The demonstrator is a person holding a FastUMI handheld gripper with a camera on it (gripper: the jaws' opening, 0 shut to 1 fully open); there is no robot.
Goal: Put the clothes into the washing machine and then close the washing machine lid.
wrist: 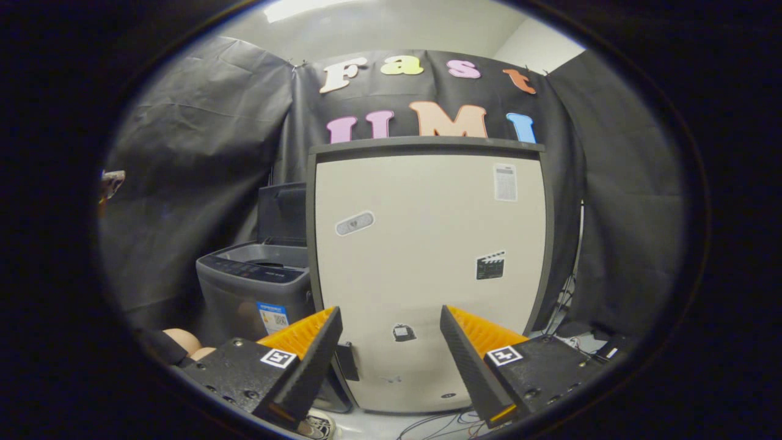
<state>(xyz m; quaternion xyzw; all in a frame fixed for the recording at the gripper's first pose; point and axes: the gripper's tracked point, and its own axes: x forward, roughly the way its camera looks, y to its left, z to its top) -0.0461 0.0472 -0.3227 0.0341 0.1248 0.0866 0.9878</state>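
Black cloth wall (201, 153) at the back and both sides, creased. One tall pale cabinet-like appliance (427, 269) with a dark frame, standing upright straight ahead, beyond the fingers, closed. Four stickers counted on its front: one printed label (505, 182) near the upper right corner, text too small to read; one oval sticker (354, 223) left of centre, tilted; one clapperboard sticker (490, 265) lower right; one small dark sticker (403, 332) near the bottom edge. One grey top-loading washing machine (253, 293) left of the cabinet and partly hidden behind it, lid (282, 214) raised upright at the rear edge, drum opening showing; control strip along the front edge of the top, markings unreadable. One label with a blue band and a square code (273, 318) on the machine's front face, wording not legible. Clothes cannot be made out. Loose cables (440, 425) on the pale floor below the cabinet, more by its right foot. Gripper (389, 360) held level, pointed at the cabinet's lower front; fingers spread wide apart, nothing between them. Two square black-and-white marker tags, one on each finger block (278, 357). Part of a person (186, 342) low beside the left finger, in front of the washing machine.
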